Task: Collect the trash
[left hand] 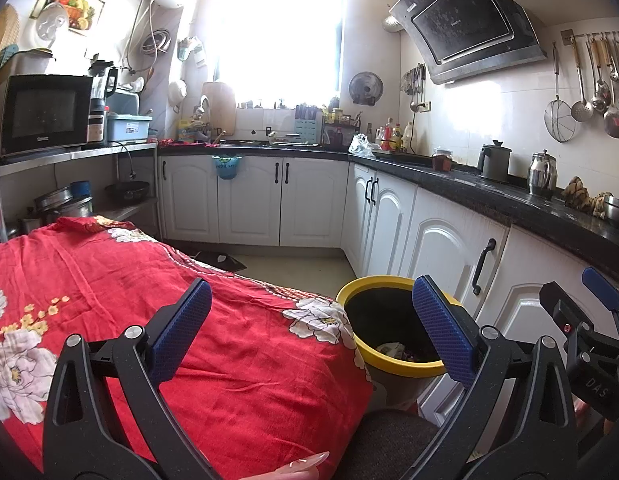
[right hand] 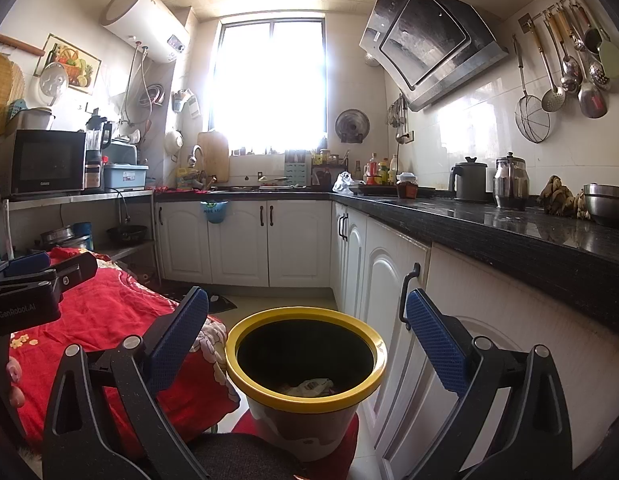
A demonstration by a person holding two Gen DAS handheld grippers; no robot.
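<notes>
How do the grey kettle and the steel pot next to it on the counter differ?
The grey kettle is matte and dull, while the steel pot is shiny and mirrors the room. The kettle is squat with straight sides; the pot is narrower with a rounded body. The kettle stands nearer the window, the pot nearer the metal bowl. Both are upright, lidded and on the black counter.

You've got two grippers up – left gripper point(left hand: 311, 332), right gripper point(right hand: 307, 342) – one yellow-rimmed trash bin point(right hand: 307, 398), one red floral cloth point(left hand: 157, 300), one microwave point(left hand: 45, 114), one range hood point(left hand: 469, 28) and two kettles – grey kettle point(right hand: 468, 181), steel kettle point(right hand: 510, 186).
</notes>
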